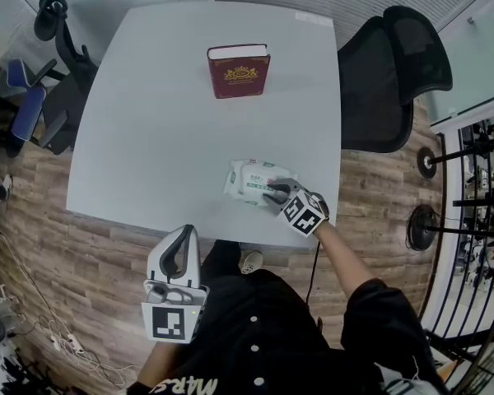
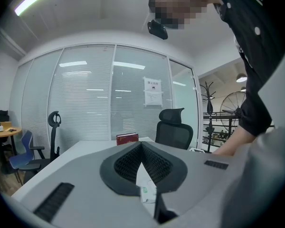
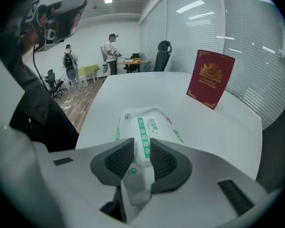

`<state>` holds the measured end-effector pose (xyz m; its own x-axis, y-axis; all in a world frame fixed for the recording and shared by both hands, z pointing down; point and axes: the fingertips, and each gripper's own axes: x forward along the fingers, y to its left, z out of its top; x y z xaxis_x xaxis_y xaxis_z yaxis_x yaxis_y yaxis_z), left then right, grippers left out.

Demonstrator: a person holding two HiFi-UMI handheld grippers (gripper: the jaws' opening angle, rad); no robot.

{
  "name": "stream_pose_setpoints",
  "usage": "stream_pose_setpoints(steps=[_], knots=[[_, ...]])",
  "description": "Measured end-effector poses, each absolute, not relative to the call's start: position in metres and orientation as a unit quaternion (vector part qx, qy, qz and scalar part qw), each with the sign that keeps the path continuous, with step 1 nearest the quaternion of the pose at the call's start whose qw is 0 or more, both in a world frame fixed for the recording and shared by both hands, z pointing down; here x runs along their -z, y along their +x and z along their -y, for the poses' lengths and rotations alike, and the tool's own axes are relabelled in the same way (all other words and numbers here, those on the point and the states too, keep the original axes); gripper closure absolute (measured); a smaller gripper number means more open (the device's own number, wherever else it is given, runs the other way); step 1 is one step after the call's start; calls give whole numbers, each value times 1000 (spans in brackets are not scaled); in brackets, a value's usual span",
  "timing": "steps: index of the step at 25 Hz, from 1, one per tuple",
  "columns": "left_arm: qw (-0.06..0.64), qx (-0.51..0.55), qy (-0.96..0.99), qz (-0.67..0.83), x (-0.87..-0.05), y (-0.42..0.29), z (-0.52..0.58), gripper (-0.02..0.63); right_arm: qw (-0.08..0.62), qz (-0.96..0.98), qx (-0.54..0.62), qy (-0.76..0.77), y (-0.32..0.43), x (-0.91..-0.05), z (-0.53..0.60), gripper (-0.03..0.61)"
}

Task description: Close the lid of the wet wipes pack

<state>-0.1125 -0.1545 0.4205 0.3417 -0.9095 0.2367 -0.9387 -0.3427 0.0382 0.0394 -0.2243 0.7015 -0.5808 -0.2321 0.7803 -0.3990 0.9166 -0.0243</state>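
The pack (image 1: pixel 249 179) lies on the bench (image 1: pixel 148 97), near the front edge. The right gripper (image 1: pixel 273 192) is at its right end. The left gripper (image 1: pixel 181 249) is clenched shut and well apart. Only the right gripper view shows the jaws a little apart, not squeezing, with the pack running straight ahead between them.

Black shirt (image 1: pixel 255 327), white buttons (image 1: pixel 256 349); left tongs (image 1: pixel 184 234), right tongs (image 1: pixel 272 192) grey, black ribbed pads (image 3: pixel 119 159), marker cubes (image 1: pixel 169 323).

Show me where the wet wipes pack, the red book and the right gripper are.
wet wipes pack (image 1: pixel 245 178): head view, left half of its white top.
red book (image 1: pixel 239 72): head view, middle of its cover.
right gripper (image 1: pixel 269 194): head view, midway between its fingertips, over the pack.
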Motion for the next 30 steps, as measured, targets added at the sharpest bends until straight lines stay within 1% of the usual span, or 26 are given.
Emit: stream_pose_setpoints(steps=[2,4,9,26,30], knots=[[83,-86,813,569,-420,-115,155,601,408,882,-138,189,38,-700,228,457],[83,-85,812,571,-420,-117,155,601,400,880,-160,200,38,-698,231,477],[86,-87,812,571,-422,-120,158,601,407,873,-160,215,39,-699,236,514],[92,-91,814,566,-427,-120,166,601,503,834,-83,209,35,-710,232,525],[89,-88,815,566,-425,-120,167,601,531,822,-44,202,33,-712,228,545]])
